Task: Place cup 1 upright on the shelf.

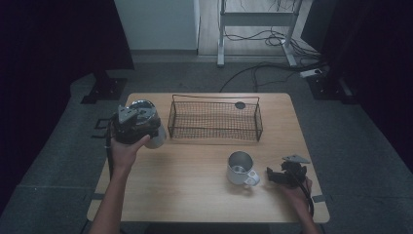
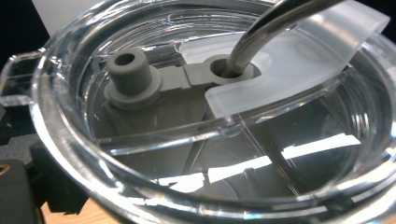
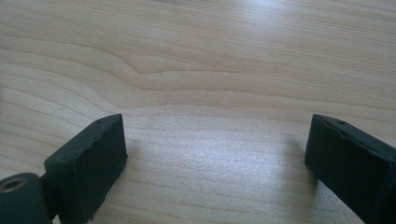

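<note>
The jaws of the left gripper (image 1: 138, 127) are closed on a steel tumbler (image 1: 148, 127), held off the surface (image 1: 195, 161) near its far left corner; the left gripper view looks close onto the tumbler's clear lid (image 2: 140, 140), with a grey stopper (image 2: 128, 70) and a metal straw (image 2: 261, 32) through the lid's hole. The left forearm reaches up from the near edge, hand wrapped round the gripper body. The right gripper (image 1: 271, 176) rests low near the right edge, its jaws standing well apart with bare wood between them, pointing toward a white mug (image 1: 241, 169) just beside it. A wire basket (image 1: 215, 119) stands along the far side, between tumbler and right half. The middle of the surface lies open.
</note>
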Tool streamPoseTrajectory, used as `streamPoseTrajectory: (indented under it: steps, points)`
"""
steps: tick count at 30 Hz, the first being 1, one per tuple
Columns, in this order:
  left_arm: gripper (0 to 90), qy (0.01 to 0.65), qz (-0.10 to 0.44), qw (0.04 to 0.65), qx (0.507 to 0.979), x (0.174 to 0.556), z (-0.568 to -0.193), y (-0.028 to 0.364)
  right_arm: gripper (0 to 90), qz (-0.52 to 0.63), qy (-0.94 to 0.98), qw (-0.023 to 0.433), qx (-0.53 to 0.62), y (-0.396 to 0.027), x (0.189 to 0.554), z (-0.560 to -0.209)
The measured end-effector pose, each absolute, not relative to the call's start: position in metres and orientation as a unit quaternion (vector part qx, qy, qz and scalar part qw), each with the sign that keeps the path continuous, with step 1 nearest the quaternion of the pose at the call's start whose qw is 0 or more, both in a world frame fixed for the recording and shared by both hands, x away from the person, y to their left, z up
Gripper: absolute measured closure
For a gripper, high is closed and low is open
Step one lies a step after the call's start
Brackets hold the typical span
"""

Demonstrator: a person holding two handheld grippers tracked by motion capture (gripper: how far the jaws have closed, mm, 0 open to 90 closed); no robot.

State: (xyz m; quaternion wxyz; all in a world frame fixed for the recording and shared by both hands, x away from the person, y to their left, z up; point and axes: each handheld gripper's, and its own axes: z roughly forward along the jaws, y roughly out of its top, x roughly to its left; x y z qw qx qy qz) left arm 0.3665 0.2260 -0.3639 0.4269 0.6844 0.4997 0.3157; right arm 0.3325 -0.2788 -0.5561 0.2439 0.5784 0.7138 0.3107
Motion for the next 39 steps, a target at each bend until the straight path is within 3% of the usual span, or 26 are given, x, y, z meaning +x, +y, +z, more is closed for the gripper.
streamPoseTrajectory:
  steps: [39]
  points:
    - [4.3, 0.476, 0.309, 0.433, 0.7, 0.39, -0.353, 0.189, 6.0, 0.312, 0.714, 0.244, 0.577, -0.279, 0.332, -0.556]
